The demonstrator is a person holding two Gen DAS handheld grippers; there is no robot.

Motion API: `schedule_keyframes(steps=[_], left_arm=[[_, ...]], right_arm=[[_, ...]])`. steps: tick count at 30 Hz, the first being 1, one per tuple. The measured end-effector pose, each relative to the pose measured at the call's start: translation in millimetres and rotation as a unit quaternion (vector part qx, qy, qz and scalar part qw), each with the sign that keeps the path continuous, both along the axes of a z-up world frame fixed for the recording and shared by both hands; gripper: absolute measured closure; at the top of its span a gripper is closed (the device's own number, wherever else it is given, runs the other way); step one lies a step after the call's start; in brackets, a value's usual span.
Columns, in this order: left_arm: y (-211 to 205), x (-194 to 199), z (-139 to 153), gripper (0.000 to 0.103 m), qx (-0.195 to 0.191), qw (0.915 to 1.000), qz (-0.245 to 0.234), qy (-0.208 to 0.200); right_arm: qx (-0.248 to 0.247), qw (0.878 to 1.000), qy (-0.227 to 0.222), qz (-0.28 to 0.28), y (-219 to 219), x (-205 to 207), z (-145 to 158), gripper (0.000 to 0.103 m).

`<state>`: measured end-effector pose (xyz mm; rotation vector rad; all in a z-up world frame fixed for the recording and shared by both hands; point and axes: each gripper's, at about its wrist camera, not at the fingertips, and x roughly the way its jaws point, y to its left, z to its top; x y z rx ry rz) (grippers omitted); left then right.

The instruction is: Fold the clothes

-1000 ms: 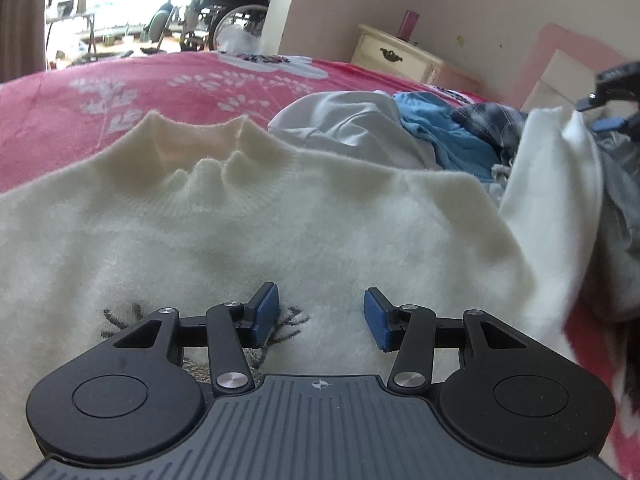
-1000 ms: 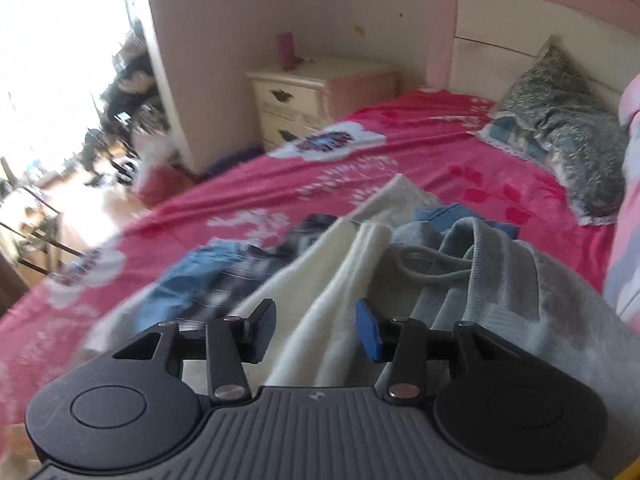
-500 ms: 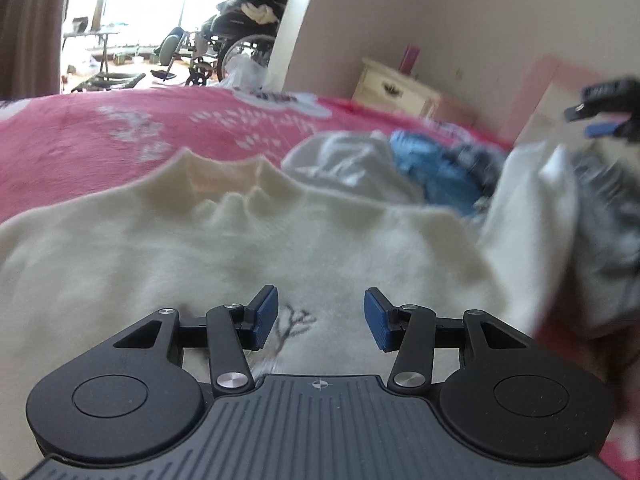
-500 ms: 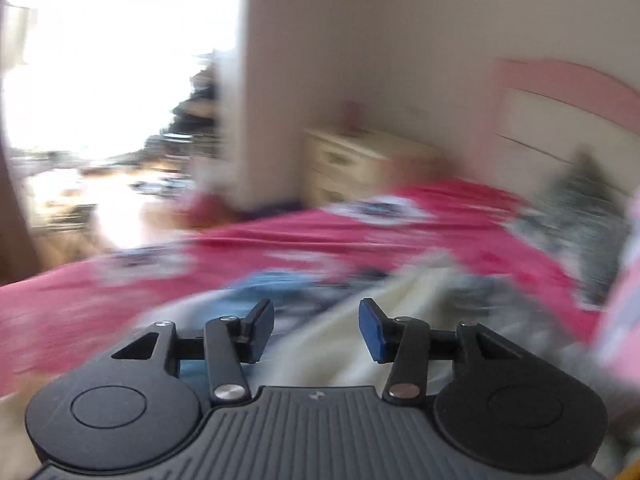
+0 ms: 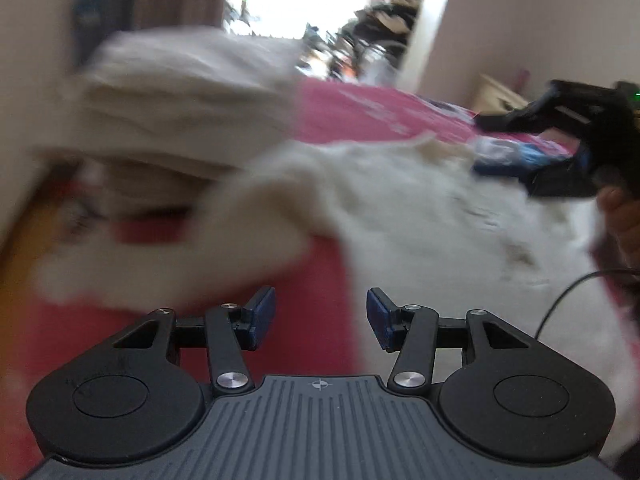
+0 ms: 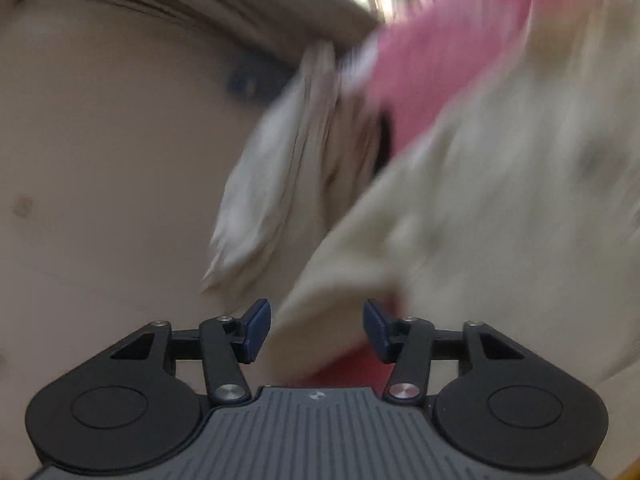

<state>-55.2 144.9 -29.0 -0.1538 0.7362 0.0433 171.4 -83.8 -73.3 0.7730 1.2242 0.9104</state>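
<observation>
A cream sweater (image 5: 420, 216) lies spread on the pink bedspread (image 5: 360, 112), and one sleeve (image 5: 180, 256) reaches to the left. My left gripper (image 5: 320, 312) hovers open above the bedspread beside that sleeve, with nothing between its fingers. In the right wrist view the same sweater (image 6: 500, 200) fills the right side, all blurred. My right gripper (image 6: 316, 320) is low over a sleeve end (image 6: 344, 292); its jaws are opening. The cloth lies in the gap, but the pads do not press on it. A hand (image 5: 620, 220) holds the right tool at the far right.
A stack of folded beige cloth (image 5: 180, 92) sits at the bed's left end, near a beige wall (image 6: 100, 160). Blue clothes (image 5: 516, 156) lie behind the sweater. A doorway (image 5: 320, 0) with clutter is beyond the bed, and a cable (image 5: 560, 300) crosses the sweater's right edge.
Both views have swung fast to the left and blurred. The left gripper moved off the sweater's chest to its left sleeve. The right view turned from the headboard to the sleeve, and its jaws widened.
</observation>
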Motion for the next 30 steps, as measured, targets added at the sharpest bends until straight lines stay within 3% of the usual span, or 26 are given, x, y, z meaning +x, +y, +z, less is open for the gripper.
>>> schedule_keyframes(steps=[4,8,10,13,14,16,17,20,23,26,28,30], left_arm=[[10,2,-2,0.052,0.116,0.9927,-0.002,-0.033],[2,17,-24,0.052,0.189,0.9798,-0.047,-0.045],[-10,20,-36,0.057,0.213,0.9728,-0.079,-0.045],[-33,13,-40,0.062,0.237,0.9616,-0.122,-0.064],[-40,10,-41,0.063,0.240,0.9583,-0.138,-0.070],[-53,5,-42,0.063,0.237,0.9540,-0.170,-0.072],[-55,3,-41,0.063,0.227,0.9547,-0.179,-0.069],[-47,1,-33,0.062,0.168,0.9685,-0.179,-0.041],[-34,0,-25,0.059,0.101,0.9798,-0.172,-0.010],[6,-8,-22,0.053,0.008,0.9947,-0.100,0.021],[27,-13,-25,0.051,-0.042,0.9967,-0.055,0.041],[44,-20,-35,0.049,-0.088,0.9936,-0.026,0.066]], right_arm=[[-0.002,0.997,0.071,0.019,71,-8,-28,0.047],[-0.014,0.998,0.063,0.016,106,-12,-33,0.047],[-0.029,0.998,0.061,0.013,116,-14,-37,0.050],[-0.039,0.997,0.058,0.011,119,-19,-46,0.073],[-0.038,0.998,0.053,0.009,113,-22,-47,0.086],[-0.036,0.999,0.034,0.002,98,-29,-47,0.092],[-0.031,0.999,0.026,-0.004,86,-34,-48,0.092],[-0.046,0.998,0.023,-0.035,52,-46,-64,0.092],[-0.036,0.992,0.082,-0.088,17,-49,-100,0.092],[0.013,0.986,0.118,-0.116,1,-54,-117,0.092],[0.018,0.987,0.115,-0.115,2,-56,-116,0.088],[0.019,0.987,0.113,-0.110,5,-58,-113,0.082]])
